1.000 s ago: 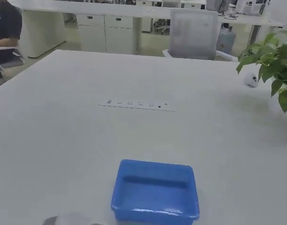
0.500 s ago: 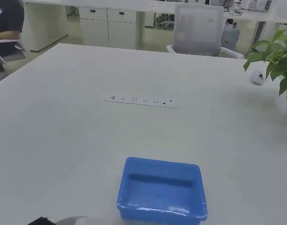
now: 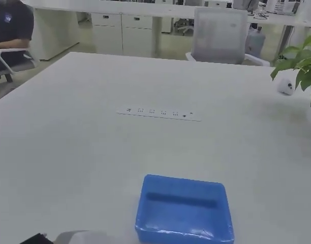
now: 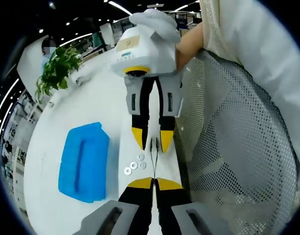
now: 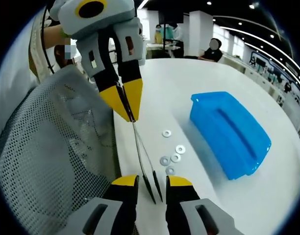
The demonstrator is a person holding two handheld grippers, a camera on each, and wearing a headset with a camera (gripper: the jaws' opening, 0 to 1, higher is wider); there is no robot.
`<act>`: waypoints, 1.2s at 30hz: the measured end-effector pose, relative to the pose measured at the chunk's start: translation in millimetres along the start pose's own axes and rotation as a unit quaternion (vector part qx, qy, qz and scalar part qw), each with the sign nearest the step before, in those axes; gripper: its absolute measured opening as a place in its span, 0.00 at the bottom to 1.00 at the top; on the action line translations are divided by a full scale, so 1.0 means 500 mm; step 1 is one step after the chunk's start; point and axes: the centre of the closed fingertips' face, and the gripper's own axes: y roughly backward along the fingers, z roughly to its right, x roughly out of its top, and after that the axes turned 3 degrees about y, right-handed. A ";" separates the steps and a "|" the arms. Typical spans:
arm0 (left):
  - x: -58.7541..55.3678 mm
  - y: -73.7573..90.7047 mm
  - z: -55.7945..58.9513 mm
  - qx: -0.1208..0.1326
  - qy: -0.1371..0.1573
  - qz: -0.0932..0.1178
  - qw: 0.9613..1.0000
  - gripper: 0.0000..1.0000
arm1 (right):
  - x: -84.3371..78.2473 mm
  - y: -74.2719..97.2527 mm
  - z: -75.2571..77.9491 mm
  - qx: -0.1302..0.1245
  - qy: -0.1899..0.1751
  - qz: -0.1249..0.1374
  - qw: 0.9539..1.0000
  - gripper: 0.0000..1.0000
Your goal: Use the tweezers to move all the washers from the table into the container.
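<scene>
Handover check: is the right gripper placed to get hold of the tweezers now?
Likely yes: the tweezers lie between the right gripper's open jaws with nothing in the way, while the left gripper holds their far end.

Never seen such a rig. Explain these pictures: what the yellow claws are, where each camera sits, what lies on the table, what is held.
No robot: a person holds a two-jaw gripper in each hand. The rectangular picture comes from a headset camera looking down at the table and the blue container. Each round picture comes from a camera riding on one gripper, its own jaws at the bottom, the other gripper opposite. The left gripper is shut on one end of the tweezers; the right gripper has its jaws apart around the other end. Several washers lie on the table beside the container.
</scene>
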 end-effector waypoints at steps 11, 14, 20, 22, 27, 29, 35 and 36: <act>0.078 0.019 -0.001 -0.015 0.006 0.022 1.000 0.00 | 0.005 0.006 -0.007 0.012 0.017 0.012 1.000 0.08; 0.091 0.022 -0.003 -0.023 0.015 0.029 0.999 0.00 | 0.011 0.007 -0.004 0.014 0.009 0.024 1.000 0.08; 0.096 0.030 -0.014 -0.019 0.032 0.037 0.999 0.00 | 0.024 0.005 0.002 0.015 0.000 0.038 0.999 0.08; 0.098 0.033 -0.019 -0.015 0.037 0.038 0.999 0.00 | 0.032 0.003 0.009 0.012 0.002 0.044 0.999 0.08; 0.102 0.040 -0.043 -0.001 0.056 0.028 0.998 0.00 | 0.050 -0.001 0.029 0.005 0.001 0.059 0.998 0.08; 0.106 0.040 -0.050 0.003 0.058 0.024 0.998 0.00 | 0.055 -0.004 0.035 0.005 -0.003 0.065 0.998 0.08; 0.110 0.032 -0.061 0.003 0.059 0.016 0.998 0.00 | 0.058 -0.011 0.041 0.006 -0.007 0.071 0.997 0.08; 0.110 0.031 -0.061 0.002 0.060 0.013 0.998 0.00 | 0.057 -0.012 0.042 0.007 -0.008 0.071 0.997 0.08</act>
